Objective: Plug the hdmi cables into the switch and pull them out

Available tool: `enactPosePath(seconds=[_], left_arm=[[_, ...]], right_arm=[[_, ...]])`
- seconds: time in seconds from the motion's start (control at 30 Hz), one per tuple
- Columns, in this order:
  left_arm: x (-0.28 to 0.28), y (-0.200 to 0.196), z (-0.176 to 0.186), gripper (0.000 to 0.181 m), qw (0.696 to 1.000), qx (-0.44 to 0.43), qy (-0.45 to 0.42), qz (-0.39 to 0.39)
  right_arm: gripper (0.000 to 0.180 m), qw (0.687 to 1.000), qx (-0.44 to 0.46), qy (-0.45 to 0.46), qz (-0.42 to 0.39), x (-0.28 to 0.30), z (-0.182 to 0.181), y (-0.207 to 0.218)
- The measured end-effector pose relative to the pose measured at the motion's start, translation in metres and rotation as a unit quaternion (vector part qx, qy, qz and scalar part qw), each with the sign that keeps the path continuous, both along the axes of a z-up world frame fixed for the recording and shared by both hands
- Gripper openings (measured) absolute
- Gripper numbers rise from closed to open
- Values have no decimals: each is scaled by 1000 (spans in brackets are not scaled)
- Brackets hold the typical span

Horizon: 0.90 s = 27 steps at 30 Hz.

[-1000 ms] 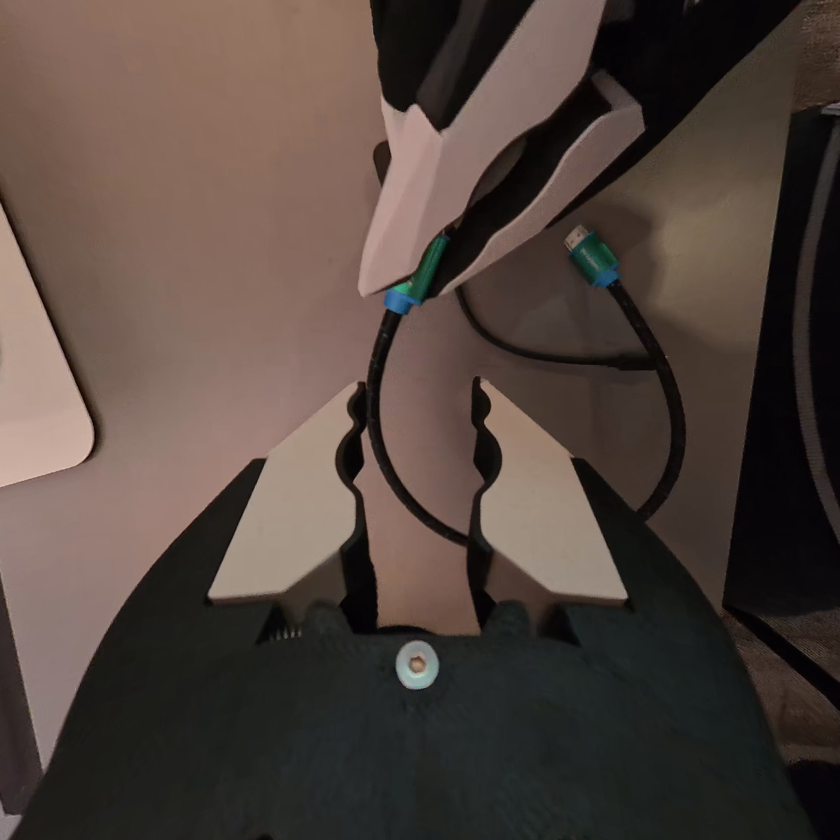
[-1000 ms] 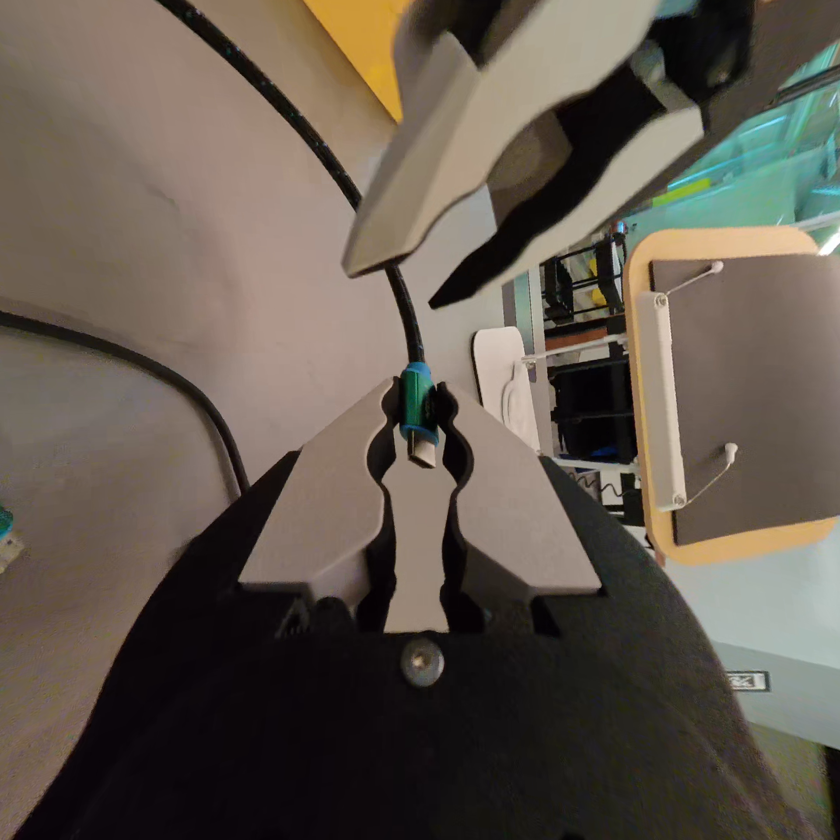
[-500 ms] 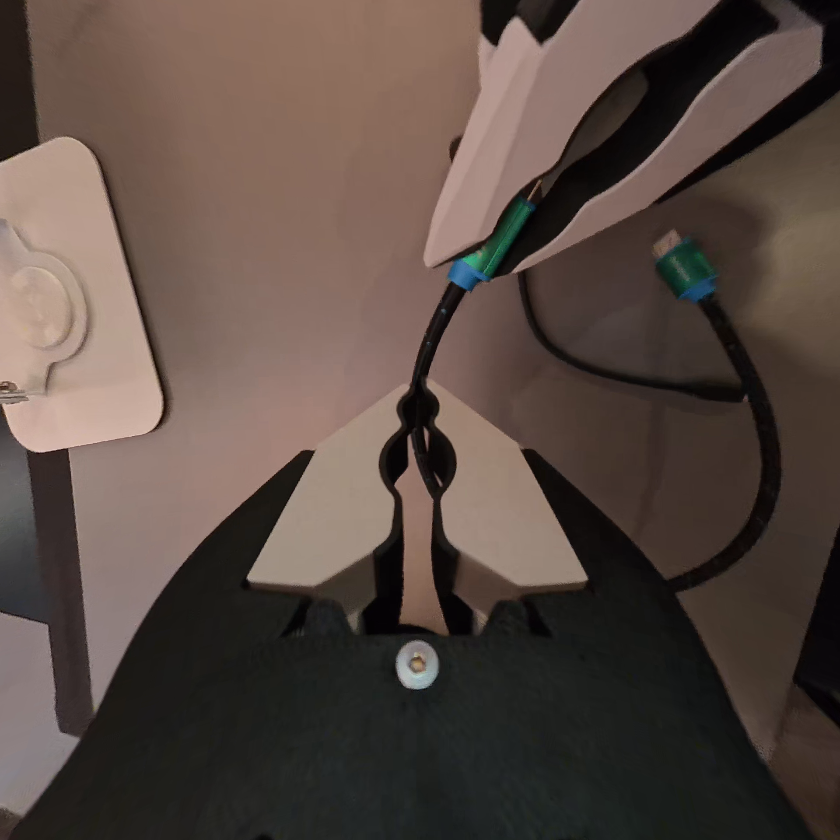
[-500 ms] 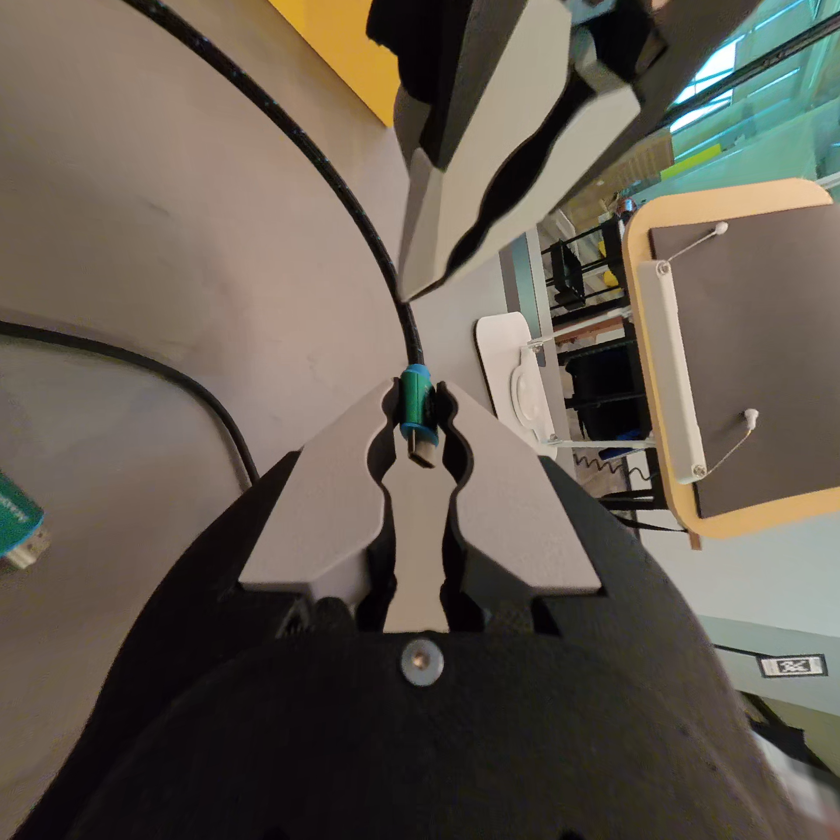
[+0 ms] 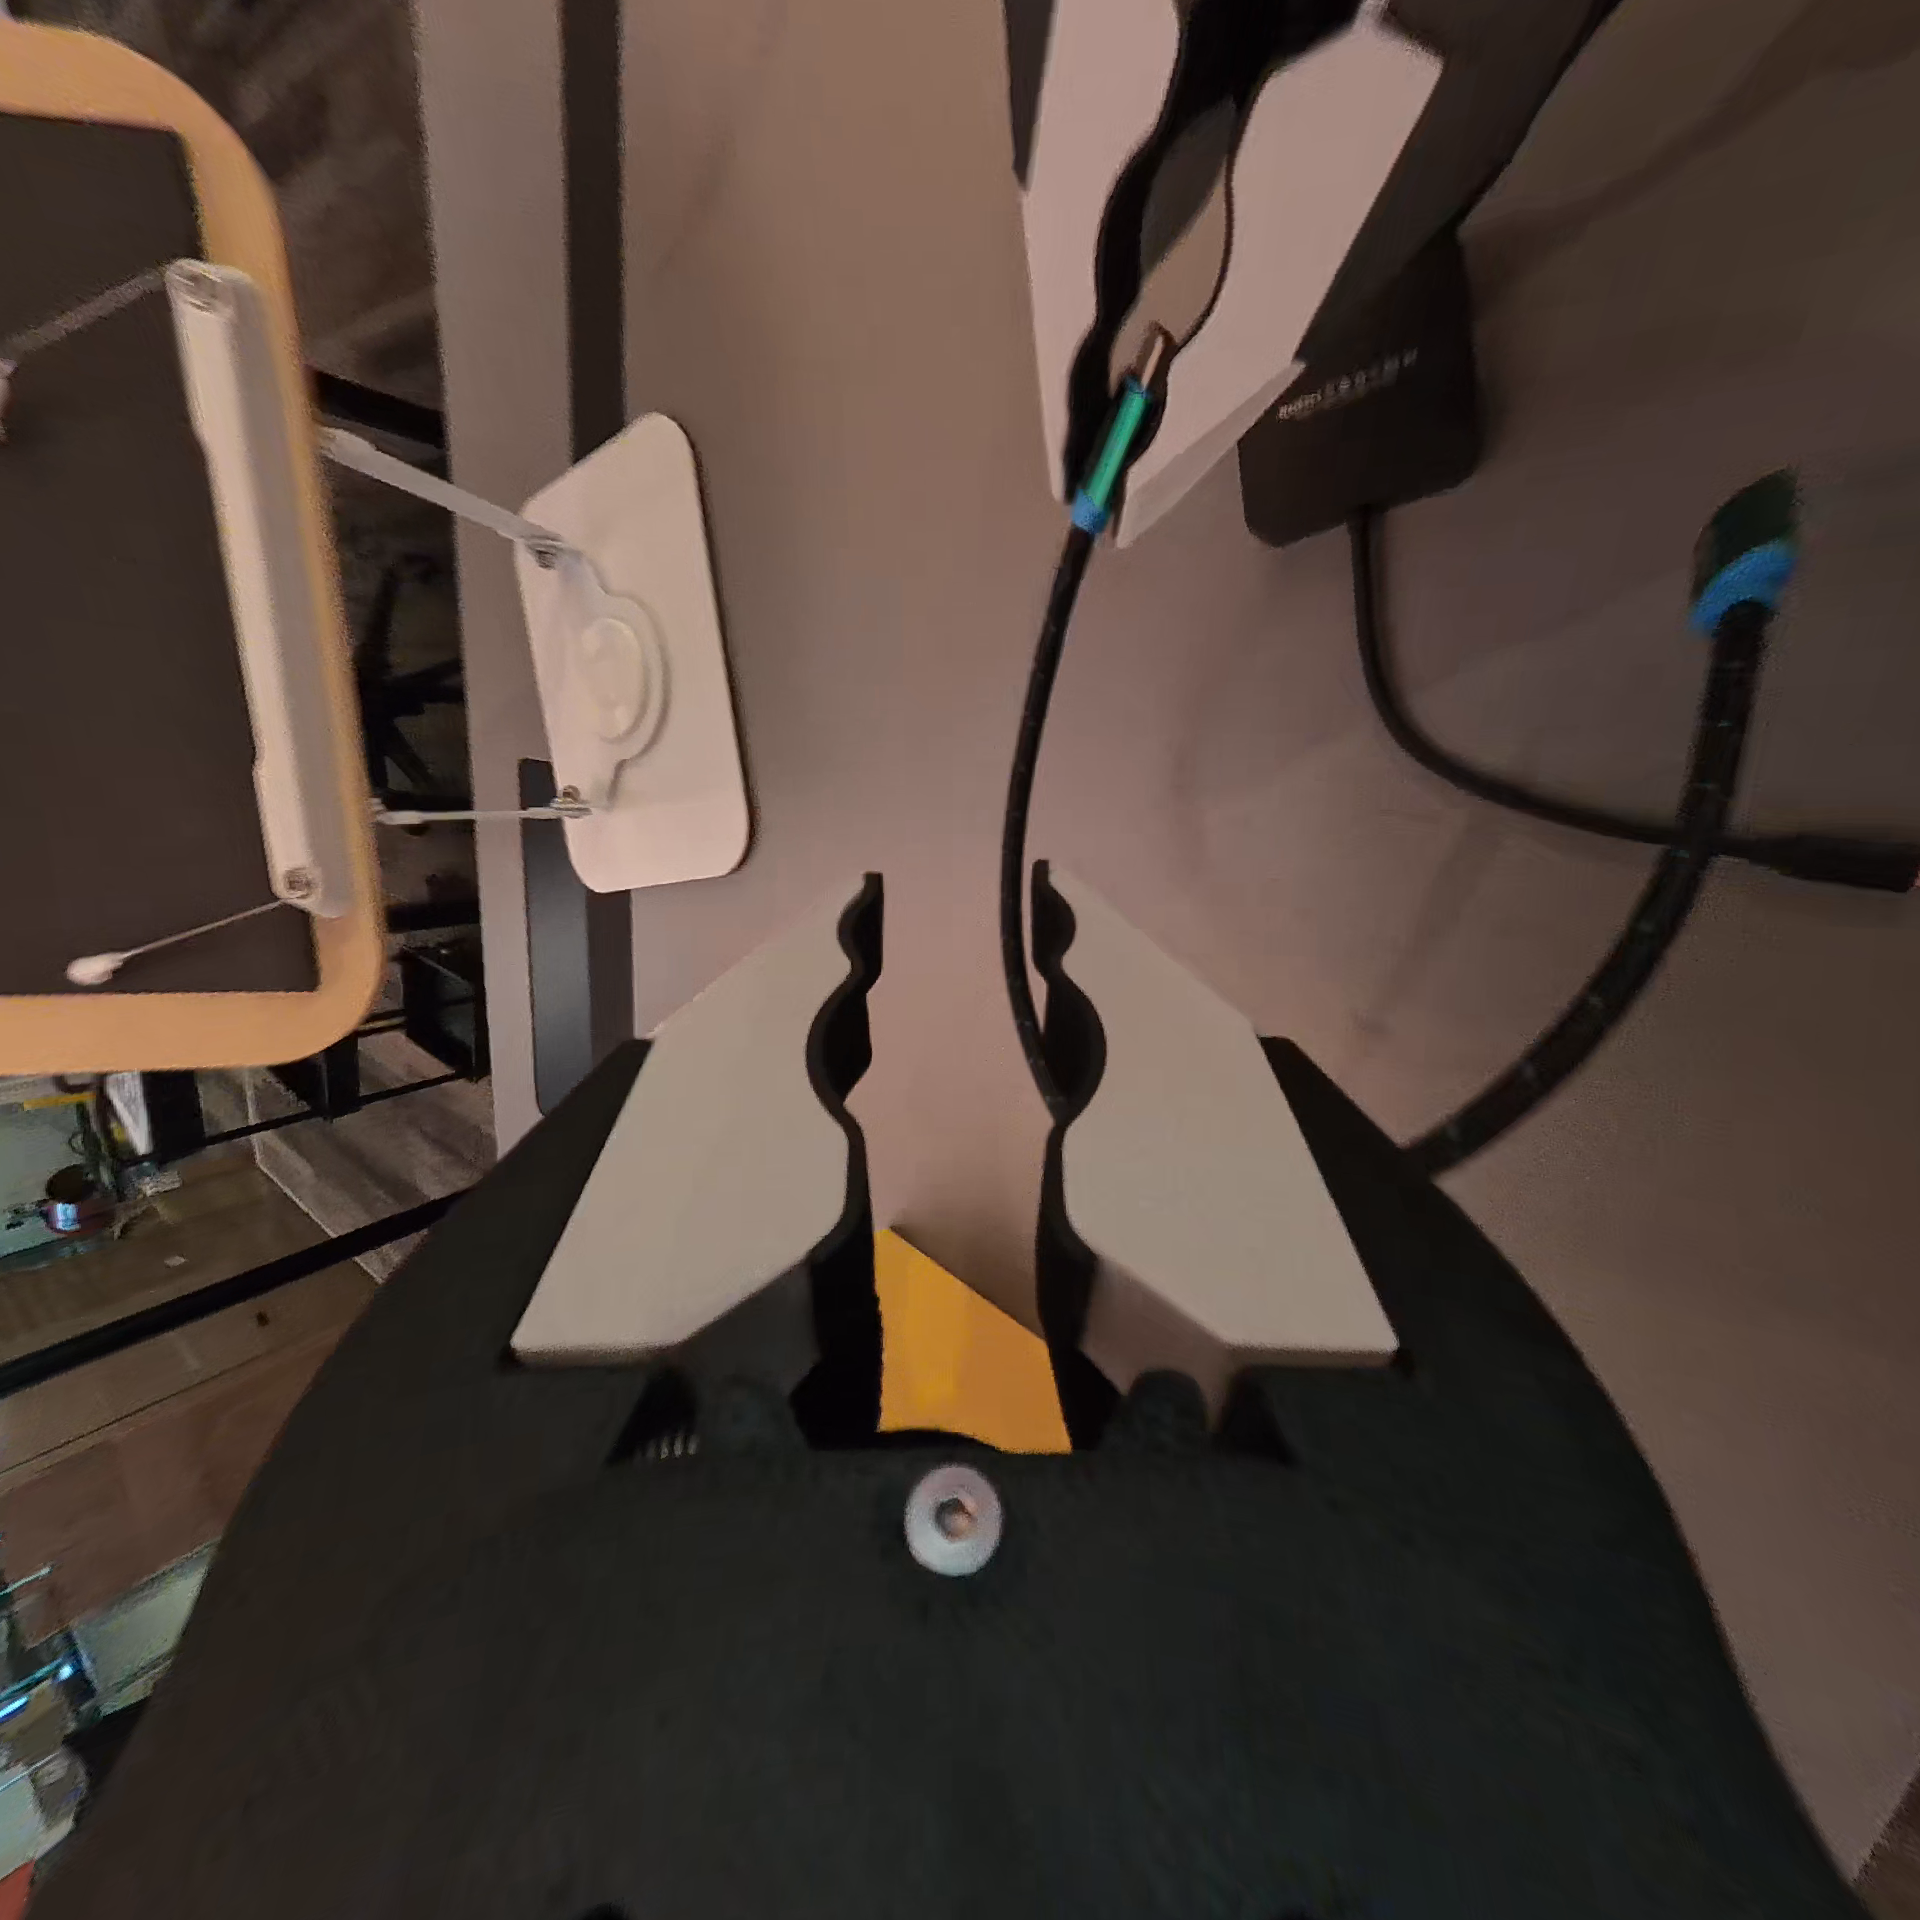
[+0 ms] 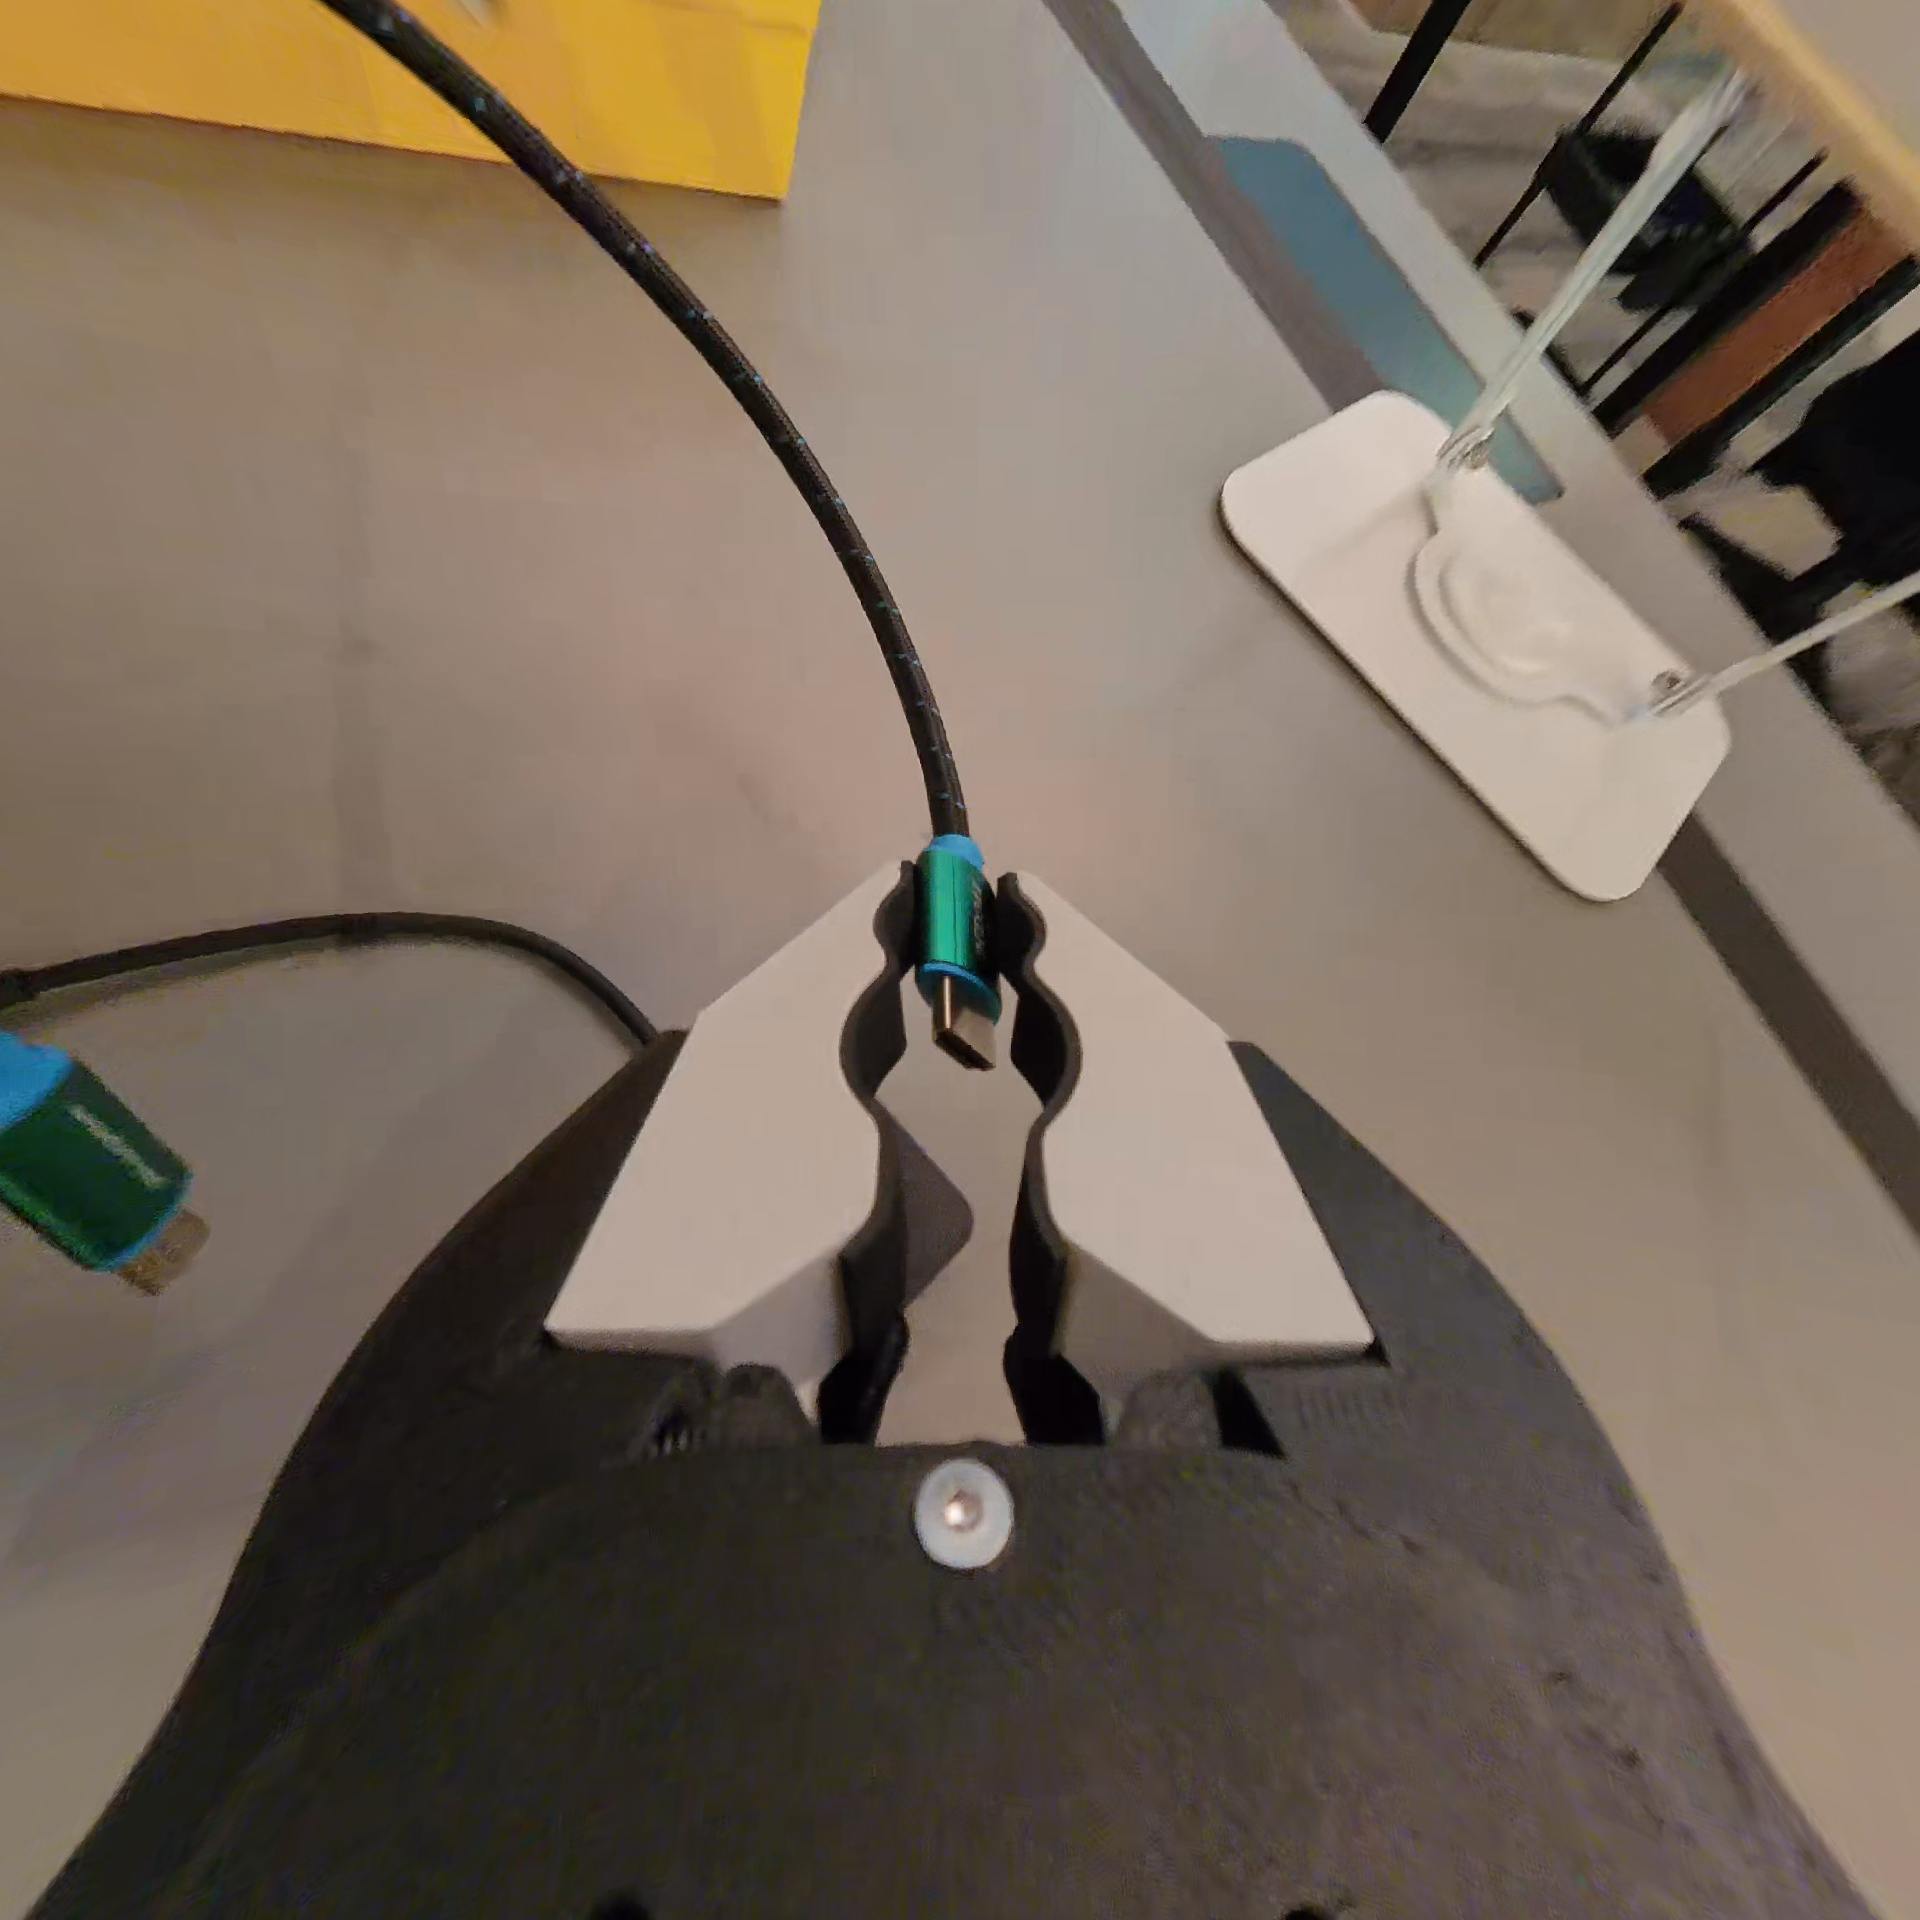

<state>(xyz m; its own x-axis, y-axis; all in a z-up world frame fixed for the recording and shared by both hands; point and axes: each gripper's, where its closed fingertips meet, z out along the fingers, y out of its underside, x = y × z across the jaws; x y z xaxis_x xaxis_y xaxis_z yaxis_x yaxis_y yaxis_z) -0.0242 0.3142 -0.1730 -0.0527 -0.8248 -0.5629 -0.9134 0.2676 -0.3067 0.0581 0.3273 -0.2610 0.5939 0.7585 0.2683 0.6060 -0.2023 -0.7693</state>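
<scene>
While our right gripper [image 6: 961, 940] clamps the green plug [image 6: 951, 940] by its shell, contacts facing back at the camera, its braided cable [image 6: 727, 343] arcs freely over the grey surface [image 6: 416, 623]. Our left gripper [image 5: 956, 925] stands released, cable merely passing between its fingers. We list the switch [image 5: 1382, 436] near the far edge, second plug [image 5: 1740, 561] loose beside it, neither seated.

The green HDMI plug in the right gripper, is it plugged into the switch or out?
Out. The green plug sits clamped in the right gripper, its metal tip bare, while the black switch lies apart on the table.
</scene>
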Motion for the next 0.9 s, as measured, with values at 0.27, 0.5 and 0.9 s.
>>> enactPosePath(seconds=[0.27, 0.5, 0.9], left_arm=[[-34, -31, 25, 50, 999, -22, -29, -24], [-34, -52, -7, 81, 998, -12, 15, -67], [-19, -52, -9, 65, 994, 49, 32, -89]], right_arm=[[11, 988, -102, 114, -4, 0, -9, -8], [13, 987, -126, 98, 9, -7, -17, -17], [12, 987, -128, 97, 22, -11, -14, -19]])
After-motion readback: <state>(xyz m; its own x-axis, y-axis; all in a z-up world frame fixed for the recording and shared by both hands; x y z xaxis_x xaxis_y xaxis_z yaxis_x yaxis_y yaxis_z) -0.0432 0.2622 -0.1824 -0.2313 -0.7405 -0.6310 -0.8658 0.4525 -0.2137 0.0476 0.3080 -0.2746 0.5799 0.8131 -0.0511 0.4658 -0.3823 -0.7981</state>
